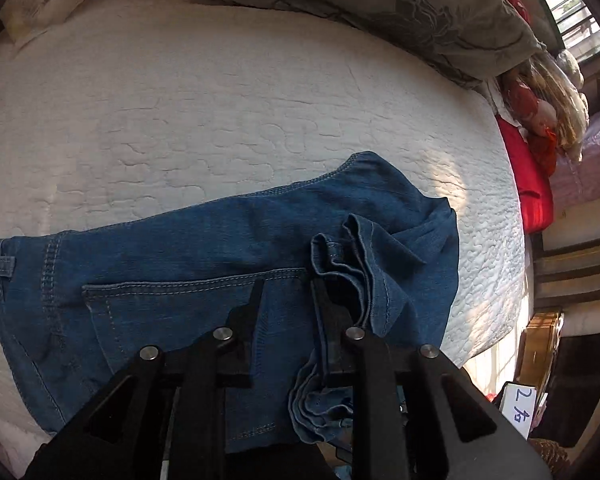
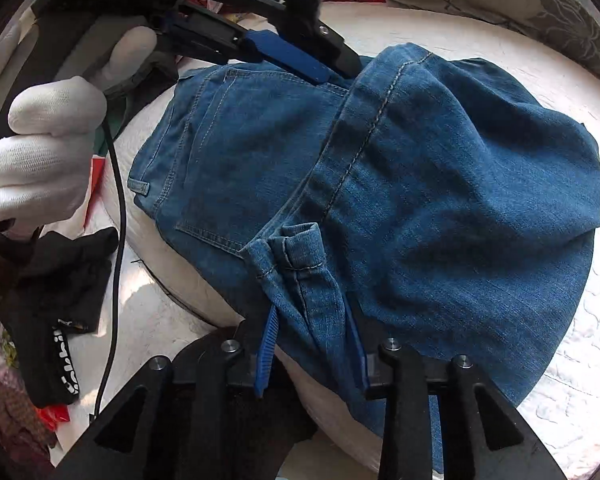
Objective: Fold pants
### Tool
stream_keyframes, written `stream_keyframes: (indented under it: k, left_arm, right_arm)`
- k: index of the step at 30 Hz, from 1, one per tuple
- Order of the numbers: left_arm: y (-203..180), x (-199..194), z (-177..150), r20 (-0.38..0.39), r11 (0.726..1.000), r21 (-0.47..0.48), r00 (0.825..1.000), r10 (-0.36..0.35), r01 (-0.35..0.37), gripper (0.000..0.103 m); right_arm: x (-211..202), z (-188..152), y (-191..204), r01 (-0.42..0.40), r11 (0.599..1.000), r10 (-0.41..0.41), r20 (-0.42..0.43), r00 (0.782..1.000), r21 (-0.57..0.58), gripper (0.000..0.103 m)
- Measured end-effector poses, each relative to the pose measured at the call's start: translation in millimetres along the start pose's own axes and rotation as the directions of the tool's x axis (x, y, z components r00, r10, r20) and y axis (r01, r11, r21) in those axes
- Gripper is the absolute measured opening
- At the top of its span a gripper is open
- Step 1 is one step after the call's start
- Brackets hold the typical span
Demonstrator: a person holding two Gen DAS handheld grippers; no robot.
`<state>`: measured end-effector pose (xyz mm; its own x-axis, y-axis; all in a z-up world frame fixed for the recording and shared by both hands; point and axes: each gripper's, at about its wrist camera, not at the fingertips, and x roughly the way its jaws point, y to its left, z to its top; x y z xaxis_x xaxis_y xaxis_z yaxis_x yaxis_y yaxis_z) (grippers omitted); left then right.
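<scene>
A: What colour are the pants [image 2: 440,184]?

B: Mid-blue denim, faded paler along the hems, with lighter stitching tracing the back pocket [image 1: 172,304] and seams.

A: And the bed [image 1: 180,100] under them?

B: White quilting with a wavy stitched pattern. The pillow [image 1: 380,0] on it is grey-green with a darker floral print.

A: The tools?

B: Left gripper [image 2: 332,68] is black with blue fingers [image 2: 288,56]; right gripper [image 2: 312,344] matches. The glove [image 2: 44,144] is white, the cable [image 2: 118,208] black.

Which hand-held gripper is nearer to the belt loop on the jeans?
Left. The left hand-held gripper lies over the back pocket, closer to the belt loop. The right hand-held gripper is at the leg hems, farther away.
</scene>
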<state>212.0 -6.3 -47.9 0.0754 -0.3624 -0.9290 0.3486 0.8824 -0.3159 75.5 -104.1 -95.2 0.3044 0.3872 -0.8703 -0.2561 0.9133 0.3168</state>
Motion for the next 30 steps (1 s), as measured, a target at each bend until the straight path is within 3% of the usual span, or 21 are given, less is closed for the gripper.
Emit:
stream_keyframes:
  k: [4, 6, 7, 10, 14, 21, 22, 24, 25, 27, 30]
  left_arm:
    - [33, -25, -32, 0.06, 0.989, -0.137, 0.997, -0.049, 0.057, 0.022]
    - [35, -24, -59, 0.069, 0.98, -0.184, 0.996, -0.058, 0.07, 0.037]
    - [36, -22, -74, 0.074, 0.975, -0.205, 0.994, -0.078, 0.092, 0.046]
    - [23, -7, -113, 0.061, 0.954, -0.256, 0.987, -0.146, 0.157, 0.047]
    - [-1, 15, -143, 0.053, 0.923, -0.334, 0.982, -0.183, 0.19, 0.047]
    - [-23, 40, -139, 0.028, 0.924, -0.379, 0.999, -0.036, 0.044, 0.047]
    - [-23, 44, -137, 0.019, 0.92, -0.391, 1.0, -0.01, 0.017, 0.047]
    - [-19, 50, -138, 0.004, 0.904, -0.428, 1.0, 0.02, -0.017, 0.047]
    - [-17, 53, -140, -0.007, 0.895, -0.444, 1.0, 0.028, -0.029, 0.047]
    - [-16, 58, -145, -0.036, 0.884, -0.456, 0.995, 0.094, -0.1, 0.048]
    - [-14, 66, -148, -0.053, 0.871, -0.478, 0.993, 0.101, -0.114, 0.049]
  right_arm:
    - [-45, -8, -20, -0.105, 0.993, 0.101, 0.068, 0.993, 0.061, 0.036]
    - [-77, -2, -46, -0.152, 0.98, 0.131, 0.159, 0.979, 0.126, 0.044]
    - [-90, -2, -60, -0.154, 0.975, 0.121, 0.202, 0.972, 0.158, 0.049]
    - [-116, 14, -101, -0.11, 0.97, 0.053, 0.254, 0.966, 0.218, 0.052]
    - [-116, 65, -125, -0.044, 0.981, 0.0, 0.225, 0.974, 0.191, 0.052]
    - [-42, 128, -114, -0.001, 0.998, -0.005, 0.076, 0.997, 0.07, 0.052]
    - [-32, 130, -108, -0.001, 0.999, -0.001, 0.065, 0.998, 0.032, 0.048]
    - [-13, 140, -92, -0.01, 0.997, 0.011, 0.012, 1.0, -0.075, 0.001]
    - [-5, 146, -82, -0.025, 0.993, 0.022, -0.025, 0.999, -0.119, 0.001]
    - [1, 157, -66, -0.006, 0.982, 0.006, 0.0, 1.0, -0.186, 0.001]
    - [30, 171, -64, 0.067, 0.968, -0.091, -0.088, 0.992, -0.241, 0.002]
